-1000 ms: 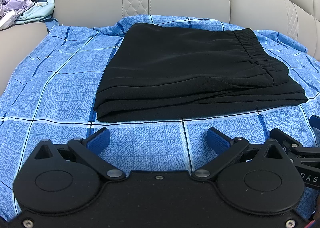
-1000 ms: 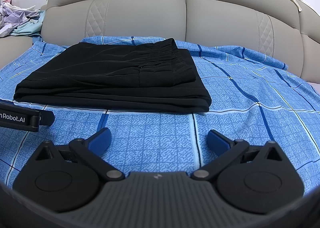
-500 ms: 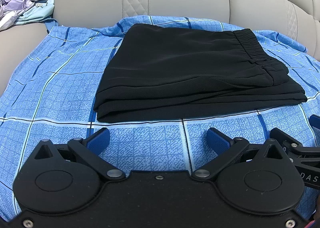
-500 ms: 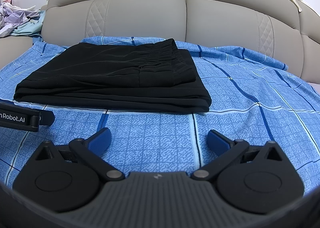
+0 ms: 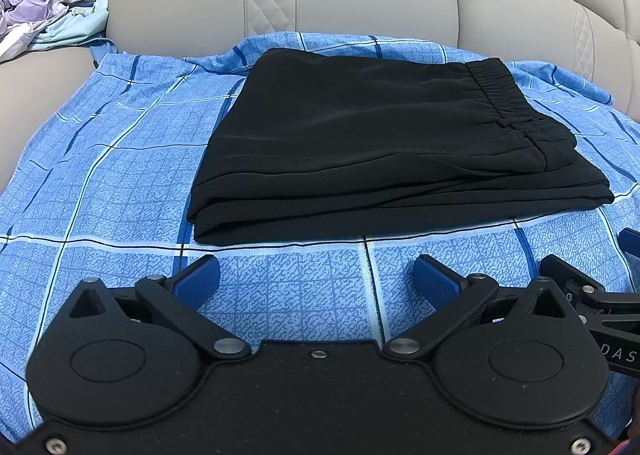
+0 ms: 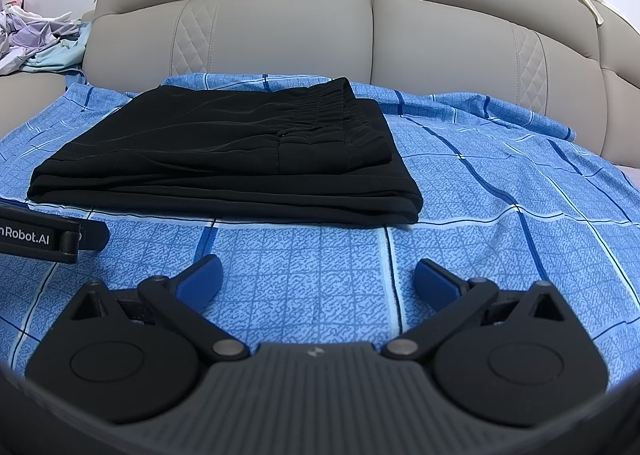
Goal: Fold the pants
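The black pants (image 5: 380,143) lie folded in a flat stack on the blue checked sheet (image 5: 120,175), elastic waistband on top at the right. They also show in the right wrist view (image 6: 224,167). My left gripper (image 5: 316,279) is open and empty, a short way in front of the stack's near edge. My right gripper (image 6: 318,279) is open and empty, in front of the stack's near right corner. The two grippers sit side by side, apart from the pants.
A beige padded sofa back (image 6: 360,27) rises behind the sheet. A heap of loose clothes (image 5: 48,23) lies at the far left. The left gripper's body (image 6: 44,237) shows at the left edge of the right wrist view.
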